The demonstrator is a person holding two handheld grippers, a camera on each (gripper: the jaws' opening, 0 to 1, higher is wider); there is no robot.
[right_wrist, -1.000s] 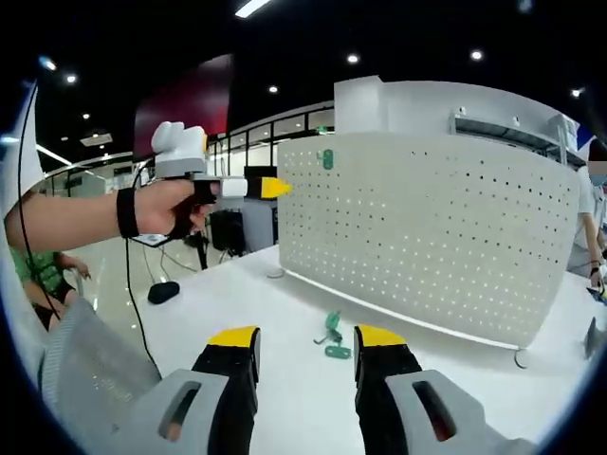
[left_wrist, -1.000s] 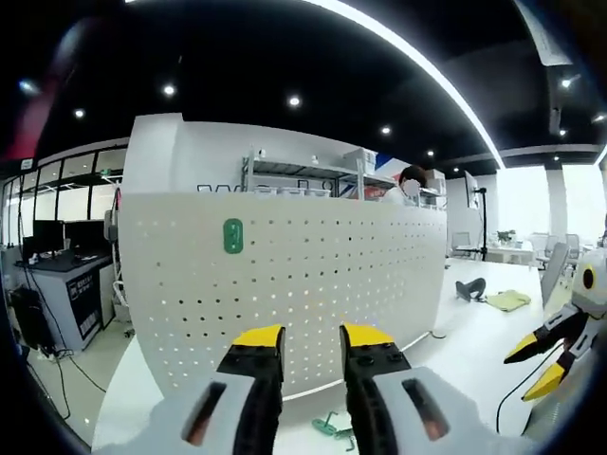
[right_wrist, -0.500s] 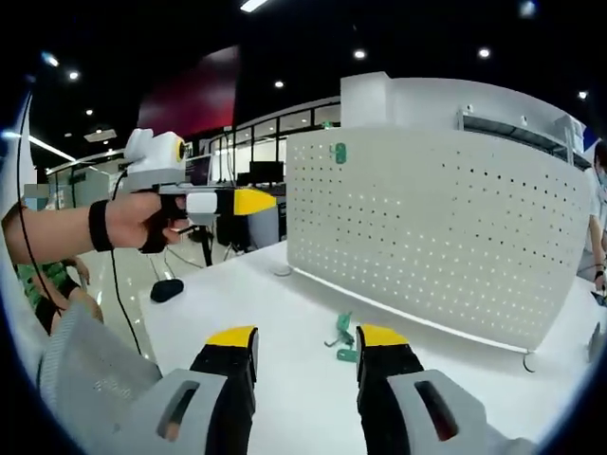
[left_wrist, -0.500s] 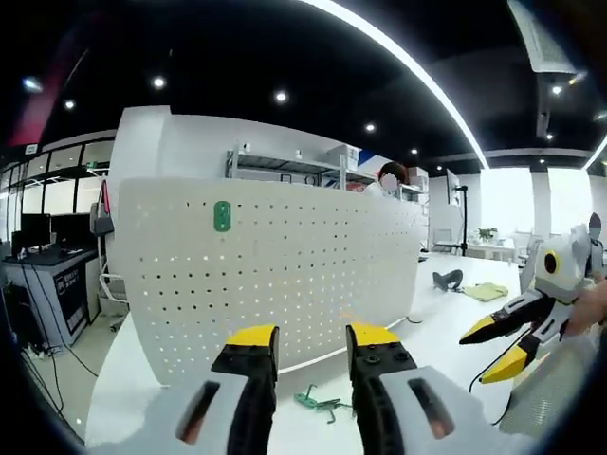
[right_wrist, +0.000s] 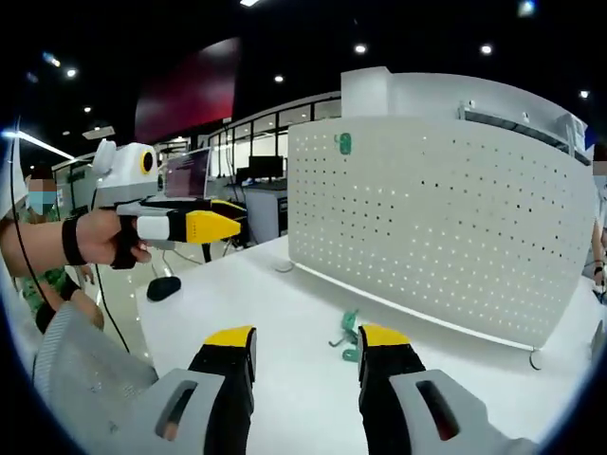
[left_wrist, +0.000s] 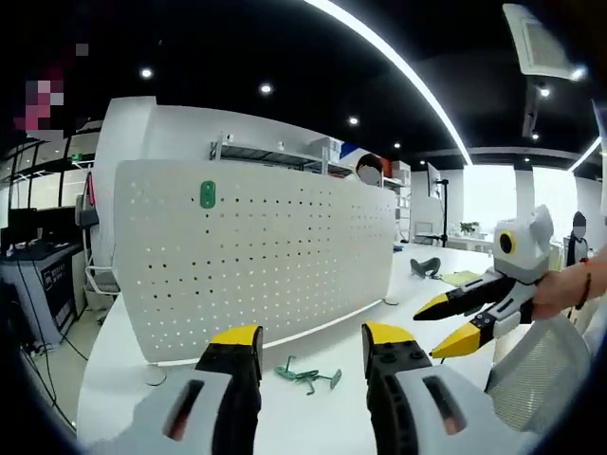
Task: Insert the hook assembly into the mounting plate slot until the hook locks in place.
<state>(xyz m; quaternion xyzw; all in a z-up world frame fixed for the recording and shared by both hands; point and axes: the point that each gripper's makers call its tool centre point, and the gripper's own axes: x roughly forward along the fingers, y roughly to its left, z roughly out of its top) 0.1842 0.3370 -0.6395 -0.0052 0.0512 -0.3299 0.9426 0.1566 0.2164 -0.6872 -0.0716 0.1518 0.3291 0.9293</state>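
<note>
A white pegboard (left_wrist: 256,256) stands upright on the white table (right_wrist: 275,313), a small green tag (left_wrist: 208,195) near its top corner; no writing is legible. The green hook (left_wrist: 308,375) lies on the table before it. The left gripper (left_wrist: 308,337) and right gripper (right_wrist: 306,338) hover empty, jaws apart.

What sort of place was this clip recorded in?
Probably an open-plan office or lab: a long white table holding a white pegboard panel, computer monitors on desks, metal shelving behind and recessed ceiling lights.
</note>
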